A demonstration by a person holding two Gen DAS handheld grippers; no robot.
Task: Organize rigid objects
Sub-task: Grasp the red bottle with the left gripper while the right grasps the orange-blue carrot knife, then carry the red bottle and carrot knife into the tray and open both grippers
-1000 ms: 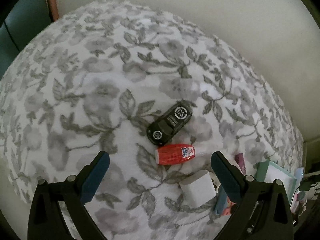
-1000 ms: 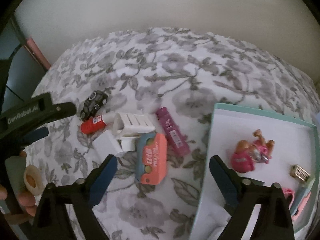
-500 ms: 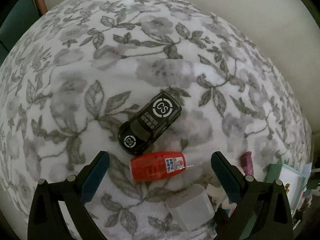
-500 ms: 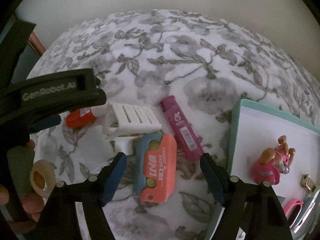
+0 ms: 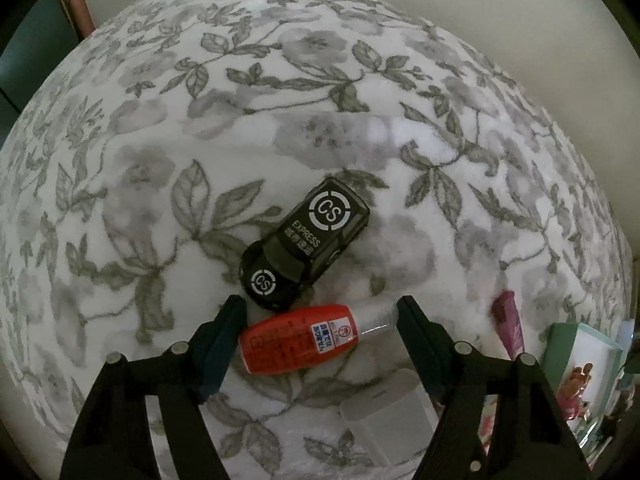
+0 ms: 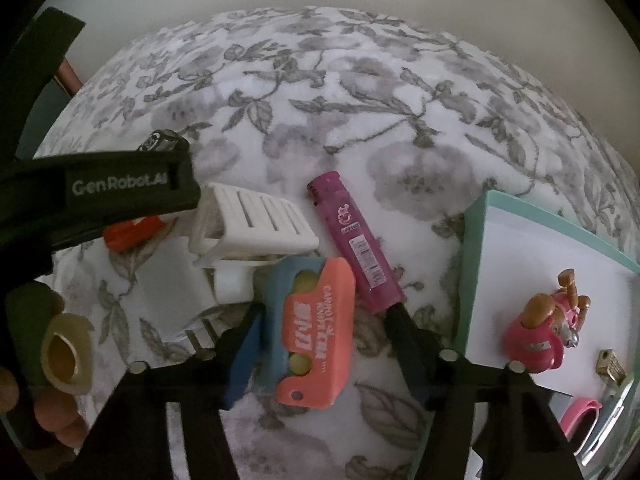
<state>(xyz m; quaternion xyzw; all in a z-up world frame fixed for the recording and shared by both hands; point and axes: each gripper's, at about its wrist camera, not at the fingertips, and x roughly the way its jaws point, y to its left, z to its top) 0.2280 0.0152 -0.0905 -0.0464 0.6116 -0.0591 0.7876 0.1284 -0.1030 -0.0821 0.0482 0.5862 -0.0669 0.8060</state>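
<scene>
A: What is the biggest thing in view?

B: The blanket [image 5: 168,184], white with grey leaves and flowers; everything lies on it. Next comes the tray [image 6: 474,264], teal-rimmed and white inside, at the right of the right wrist view. A pink toy dog [image 6: 540,336] lies in it, with a pink strap [image 6: 578,414] and a small brass piece [image 6: 610,366] near the lower right.

A: And the grippers?

B: The left gripper [image 5: 320,322] points down at the red bottle [image 5: 298,336]. Its jaws have just been closing and now bracket the bottle lengthwise: the left pad sits at the red base, the right at the clear cap. Whether they press yet, one cannot tell. The right gripper [image 6: 326,328] has also just been closing, with the orange case [image 6: 316,336] between its jaws. The left pad is at the case's blue edge, the right pad meets the lower end of the lighter [image 6: 354,240]; a firm pinch cannot be told.

A: What lies around them?

B: A white rack [image 6: 252,224] lies tilted above the case, and a white plug [image 6: 172,292] sits to its left. The black toy car [image 5: 304,244], marked CS EXPRESS, lies just above the bottle, close to touching it. The magenta lighter lies slanted between the case and the tray.

A: Is the person visible?

B: Only fingertips [image 6: 52,416] at the lower left of the right wrist view, by a tape roll [image 6: 66,354].
</scene>
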